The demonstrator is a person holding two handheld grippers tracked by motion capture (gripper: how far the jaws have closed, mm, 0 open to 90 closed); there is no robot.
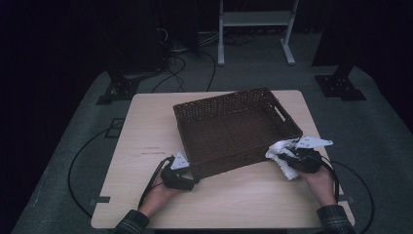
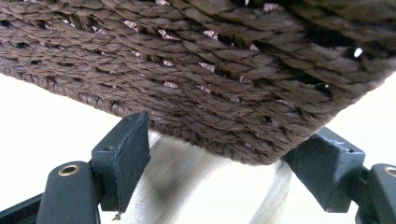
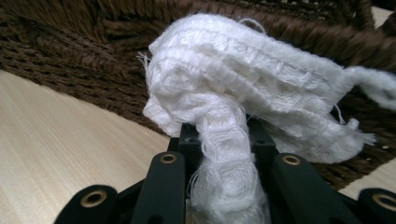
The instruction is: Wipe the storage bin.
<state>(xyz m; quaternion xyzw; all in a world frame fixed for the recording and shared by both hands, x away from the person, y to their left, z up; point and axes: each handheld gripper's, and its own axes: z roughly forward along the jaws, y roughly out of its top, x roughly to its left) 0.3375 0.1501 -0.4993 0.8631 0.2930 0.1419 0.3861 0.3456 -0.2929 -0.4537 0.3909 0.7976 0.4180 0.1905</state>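
A white cloth [image 3: 243, 98] is pinched in the right gripper [image 1: 298, 161] beside the basket [image 1: 234, 126]; a lift over its rim is needed next. The basket's corner is straddled by the left gripper [image 1: 187, 175], jaws wide.

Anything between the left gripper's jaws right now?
Yes: in the left gripper view, the near corner of the wicker basket sits between the left gripper's spread jaws, with bare table below it.

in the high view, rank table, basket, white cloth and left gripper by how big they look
1. table
2. basket
3 and 4. white cloth and left gripper: they look about alike, too close to rank.
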